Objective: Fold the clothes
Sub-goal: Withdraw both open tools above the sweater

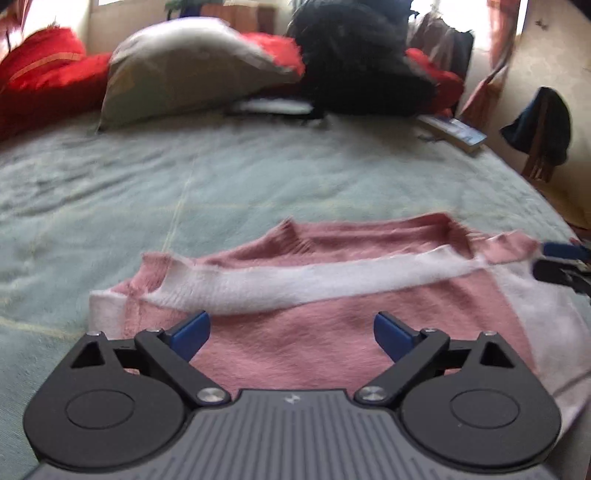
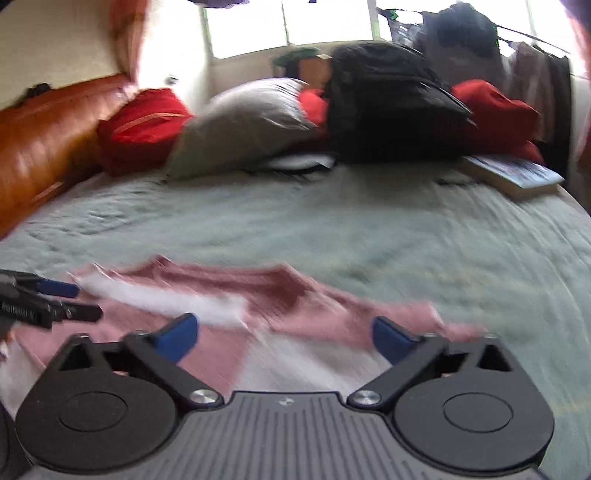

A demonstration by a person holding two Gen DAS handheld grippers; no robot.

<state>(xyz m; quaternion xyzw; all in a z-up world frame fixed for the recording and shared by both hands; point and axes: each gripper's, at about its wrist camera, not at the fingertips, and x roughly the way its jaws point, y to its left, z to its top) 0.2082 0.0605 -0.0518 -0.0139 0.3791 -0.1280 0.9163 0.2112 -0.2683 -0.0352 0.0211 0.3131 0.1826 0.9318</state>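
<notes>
Bedroom, daylight through the far windows [image 2: 255, 29], both views motion-blurred. Bed takes up nearly everything: pale green quilted bedspread [image 1: 258, 177], soft and a bit rumpled, so it will give under any press. Far end is piled up: red cushions [image 2: 144, 125], a grey pillow [image 1: 192, 70], a black bag [image 2: 388, 107], a book [image 2: 517, 173] at far right; brown headboard or sofa edge [image 2: 44, 129] along the left. Near edge, centre: the pink and white sweater [image 1: 295, 332], lying flat-ish with its neckline [image 1: 295, 236] to the far side and a white sleeve [image 1: 295, 284] laid across the chest, so it looks partly folded; can't tell how far along the fold is. My read on handling: knit, light, limp, stretchy, grippy rather than slick, not fragile. It will sag and drag on the quilt instead of holding shape, so pinch at seams, cuff or hem corners, two points at once, and lift clear before carrying over. Left gripper [image 1: 291, 332] hovers over the pink body, blue fingers [image 1: 192, 328] spread wide, nothing between them. Right gripper [image 2: 284, 336] sits over the sweater's right side, fingers also wide apart and empty.
</notes>
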